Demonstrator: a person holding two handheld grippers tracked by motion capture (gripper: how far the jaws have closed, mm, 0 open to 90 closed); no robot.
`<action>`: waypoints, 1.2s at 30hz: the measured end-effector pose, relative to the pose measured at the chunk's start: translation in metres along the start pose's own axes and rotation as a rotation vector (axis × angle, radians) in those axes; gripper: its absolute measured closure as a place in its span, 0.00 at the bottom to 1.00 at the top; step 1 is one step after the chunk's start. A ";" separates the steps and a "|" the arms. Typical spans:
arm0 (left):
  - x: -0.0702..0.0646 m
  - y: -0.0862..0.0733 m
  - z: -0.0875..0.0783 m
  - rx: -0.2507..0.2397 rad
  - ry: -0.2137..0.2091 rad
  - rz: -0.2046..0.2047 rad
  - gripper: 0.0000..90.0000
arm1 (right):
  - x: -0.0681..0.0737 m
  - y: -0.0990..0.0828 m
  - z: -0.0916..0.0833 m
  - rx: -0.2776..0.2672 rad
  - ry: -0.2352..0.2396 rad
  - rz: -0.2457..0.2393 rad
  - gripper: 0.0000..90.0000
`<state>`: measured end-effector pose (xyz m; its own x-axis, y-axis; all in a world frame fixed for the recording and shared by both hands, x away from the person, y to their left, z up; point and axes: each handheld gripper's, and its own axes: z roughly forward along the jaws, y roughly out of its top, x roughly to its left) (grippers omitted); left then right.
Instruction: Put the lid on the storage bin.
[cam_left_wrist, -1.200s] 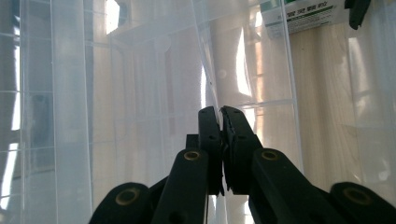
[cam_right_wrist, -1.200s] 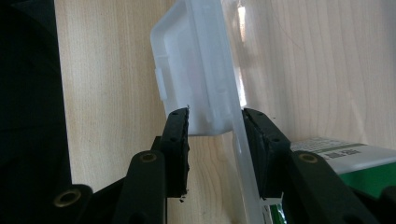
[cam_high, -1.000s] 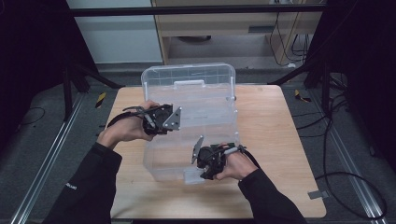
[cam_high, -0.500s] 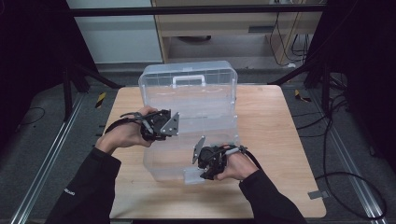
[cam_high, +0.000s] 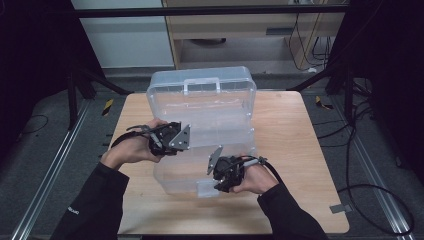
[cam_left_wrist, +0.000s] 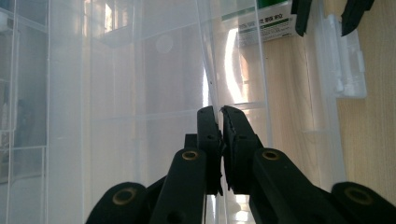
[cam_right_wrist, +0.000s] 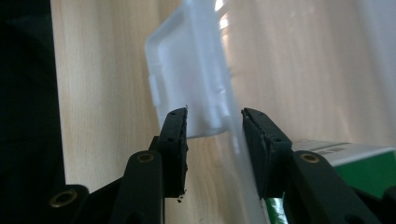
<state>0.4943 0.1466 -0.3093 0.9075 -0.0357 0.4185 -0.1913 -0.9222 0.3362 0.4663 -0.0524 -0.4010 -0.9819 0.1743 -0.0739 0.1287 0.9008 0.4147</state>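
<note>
Now, reading from left to right:

Left gripper (cam_high: 172, 139): your left hand has it at the left side of the box, about mid-depth on the table. In the left gripper view its jaws are pressed together on a thin clear wall edge of the box (cam_left_wrist: 212, 93), so you are pinching the plastic there.

Box (cam_high: 200, 120): a clear plastic storage box in the middle of the wooden table (cam_high: 300, 150), its lid (cam_high: 200, 87) standing open at the far side with a moulded handle (cam_high: 201, 85) on top. You can see the wood grain through its walls.

Latch (cam_right_wrist: 187, 84): a white-clear flap on the near front wall of the box, seen ahead of the right jaws in the right gripper view.

Right gripper (cam_high: 227, 172): your right hand holds it at the near right part of the box. Its jaws stand apart, straddling the front wall below the latch; whether the pads press on the plastic I cannot tell.

Label (cam_right_wrist: 355, 158): a green and white sticker on the box, just right of the right jaws.

Handling: expect the box to be light, empty-looking and smooth, so it may slide on the wood. Its thin walls will likely flex under a pinch. Take hold at the rim, where the plastic is stiffer, and squeeze gently; hinges and latch could crack if forced.
</note>
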 end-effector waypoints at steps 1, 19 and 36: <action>-0.001 0.000 0.000 0.000 0.002 0.000 0.95 | -0.001 -0.001 -0.004 -0.022 -0.001 0.009 0.68; -0.002 0.000 0.001 -0.009 0.000 -0.022 0.94 | -0.009 -0.045 -0.074 -0.424 -0.096 0.236 0.94; -0.001 0.000 0.001 -0.011 -0.001 -0.042 0.93 | -0.057 -0.073 -0.112 -0.687 -0.357 0.501 1.00</action>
<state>0.4936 0.1464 -0.3109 0.9154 0.0028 0.4026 -0.1568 -0.9186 0.3628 0.4969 -0.1724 -0.3257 -0.7181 0.6952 0.0319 0.3046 0.2727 0.9126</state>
